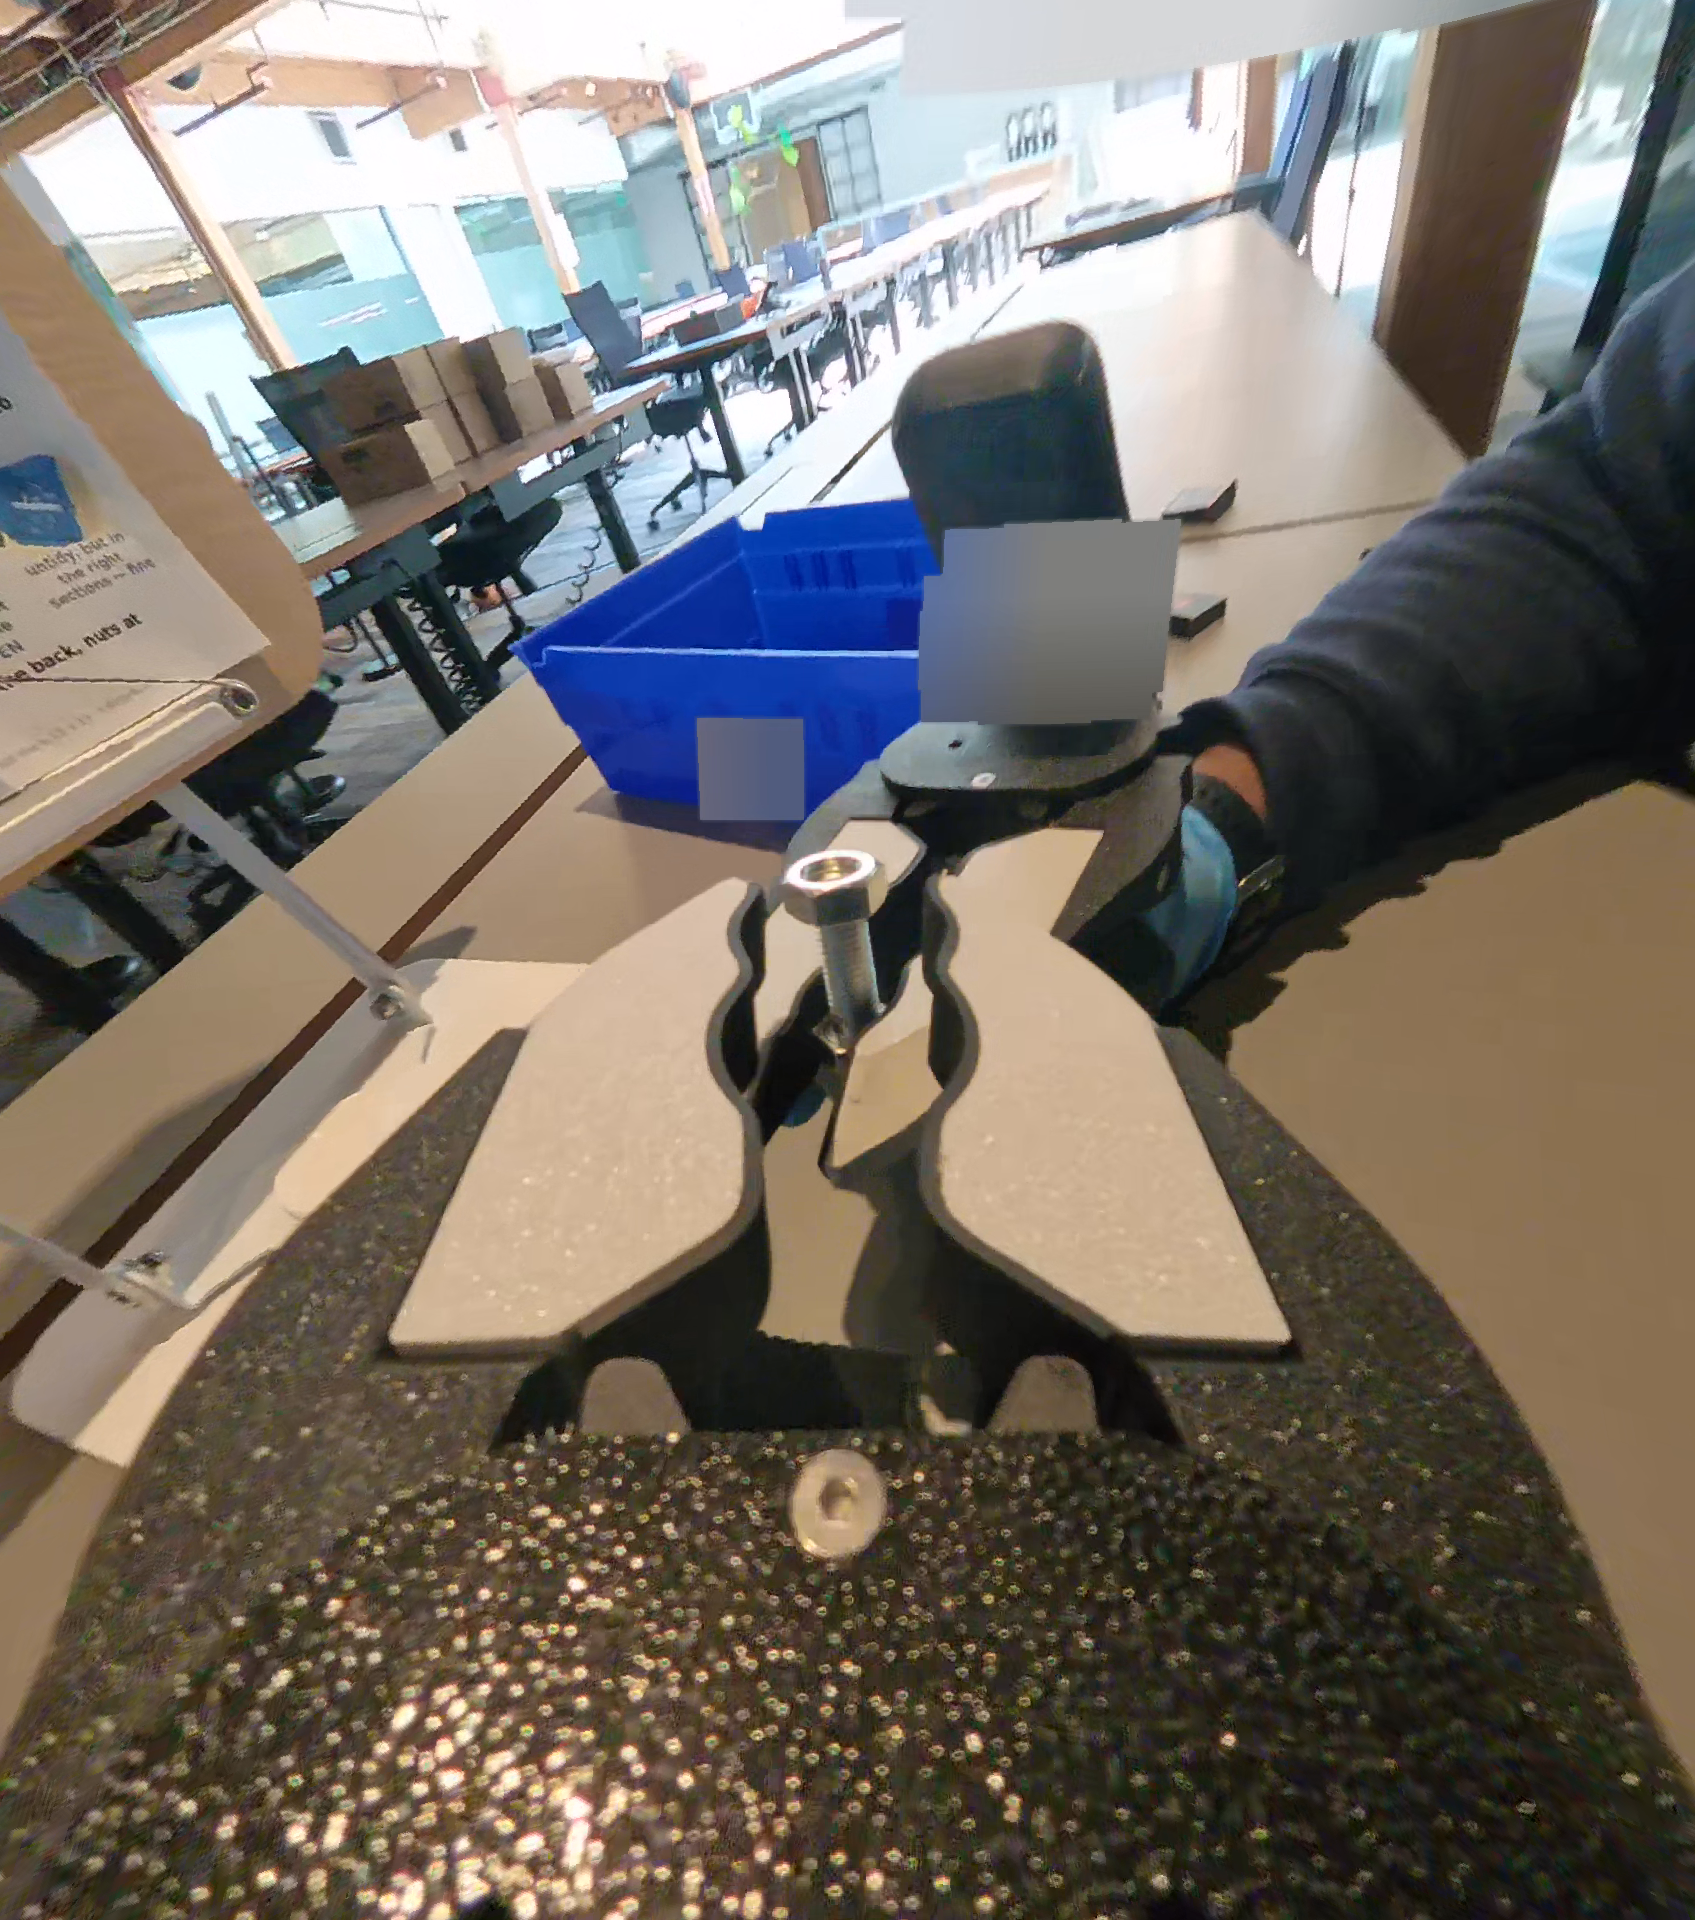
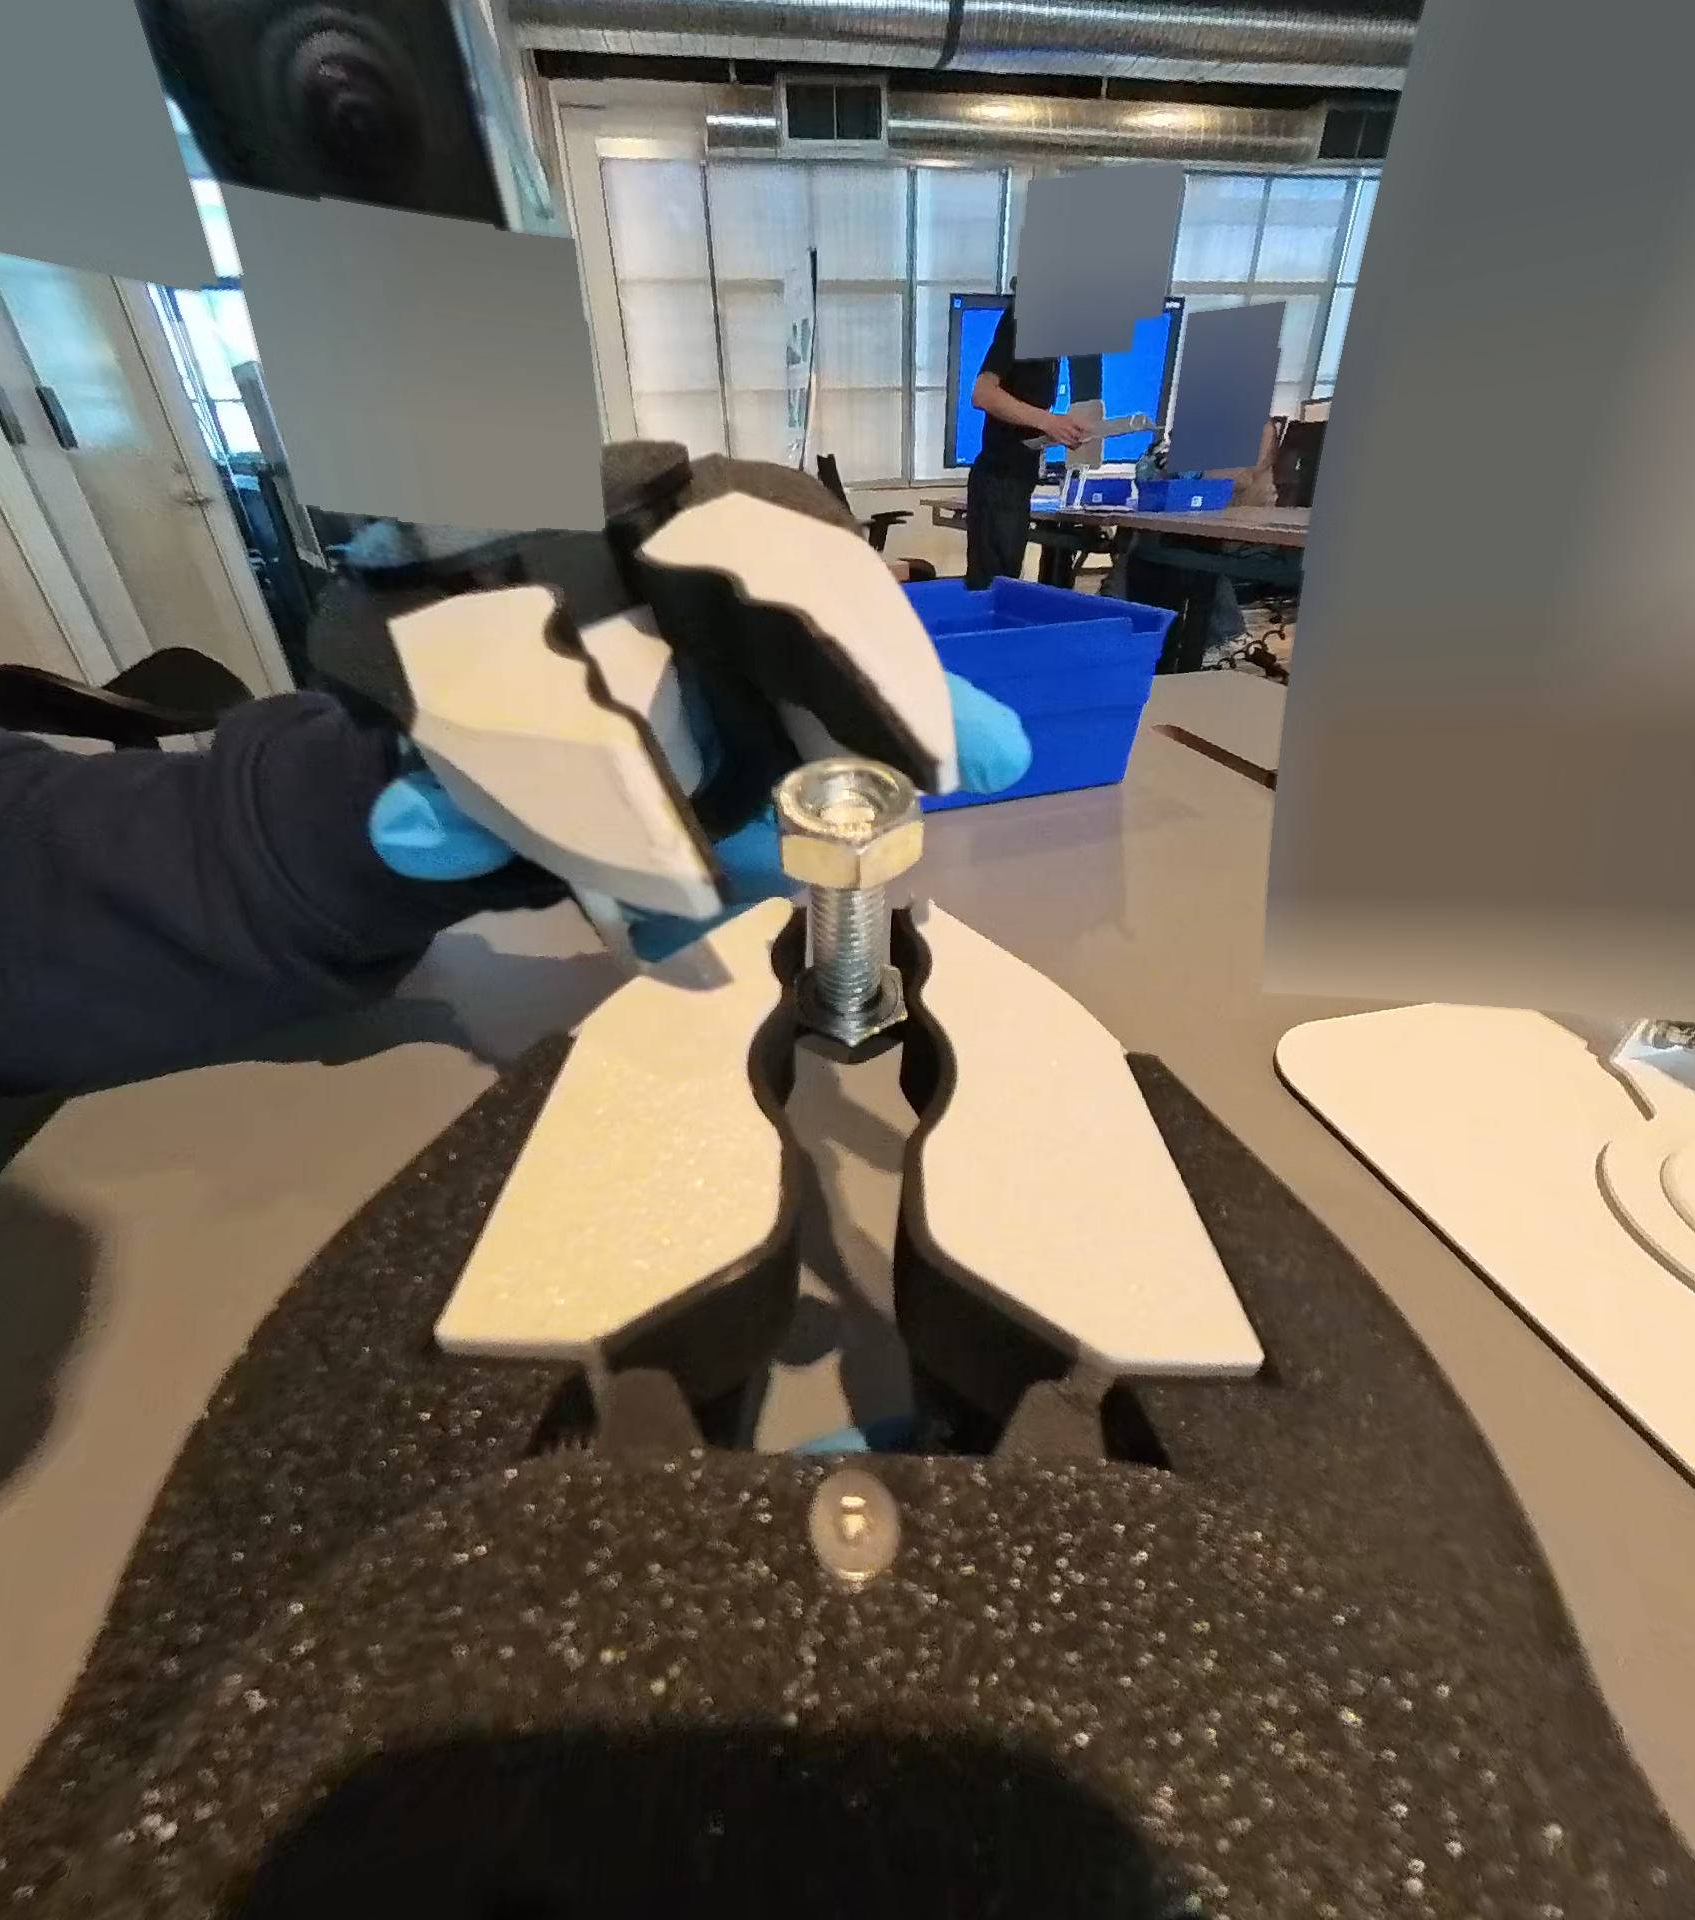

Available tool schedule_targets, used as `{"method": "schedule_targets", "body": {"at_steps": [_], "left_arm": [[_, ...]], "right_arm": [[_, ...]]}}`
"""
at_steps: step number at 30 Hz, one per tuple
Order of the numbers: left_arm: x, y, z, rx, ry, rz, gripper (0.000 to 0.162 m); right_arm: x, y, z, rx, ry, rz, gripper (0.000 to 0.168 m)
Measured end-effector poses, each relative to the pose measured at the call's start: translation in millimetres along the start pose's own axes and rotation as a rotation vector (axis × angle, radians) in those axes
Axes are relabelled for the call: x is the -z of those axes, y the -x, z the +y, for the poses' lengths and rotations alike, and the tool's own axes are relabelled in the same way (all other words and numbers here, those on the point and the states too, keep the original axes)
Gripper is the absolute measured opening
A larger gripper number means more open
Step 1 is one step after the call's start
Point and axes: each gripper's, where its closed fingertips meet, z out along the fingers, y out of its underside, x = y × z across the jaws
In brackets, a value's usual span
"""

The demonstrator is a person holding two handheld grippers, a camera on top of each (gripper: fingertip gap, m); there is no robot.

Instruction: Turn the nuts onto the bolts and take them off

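Observation:
A silver bolt stands upright above the table with a hex nut at the top of its thread. My right gripper is shut on the bolt's hex head at the bottom. My left gripper comes in tilted from the left, its white fingers open on either side of the nut with small gaps. In the left wrist view the nut sits between my left gripper's fingertips, the bolt runs down from it, and the right gripper holds it from the far side.
A blue bin sits on the grey table behind the bolt. A paper sheet on a wire stand is at the left. A white board lies at the right. A person stands far off. My right fingertips sit around 5 cm from my left ones.

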Motion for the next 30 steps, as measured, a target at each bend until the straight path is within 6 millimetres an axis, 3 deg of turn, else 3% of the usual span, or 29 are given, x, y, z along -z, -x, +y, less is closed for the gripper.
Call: {"method": "schedule_targets", "body": {"at_steps": [7, 9, 15, 21, 30], "left_arm": [[-5.2, -2.0, 7.4, -0.038, 0.056, -0.019, 0.029], [-5.2, 0.9, 8.0, -0.03, 0.054, -0.032, 0.022], [-5.5, 0.6, 6.0, 0.012, 0.011, -0.008, 0.018], [-3.8, 7.7, 1.8, 0.174, -0.09, 0.026, 0.018], [-2.7, 6.4, -5.2, 0.193, -0.127, 0.035, 0.017]], "right_arm": [[-2.2, 3.8, 3.0, 0.019, 0.02, -0.014, 0.015], [-2.5, 4.3, 3.4, 0.018, 0.022, -0.019, 0.015], [-1.6, 5.4, 1.9, 0.017, 0.012, -0.028, 0.015], [0.1, 1.3, -0.9, 0.04, -0.006, 0.006, 0.016], [-1.6, 1.3, 1.8, 0.078, 0.013, 0.038, 0.021]]}}
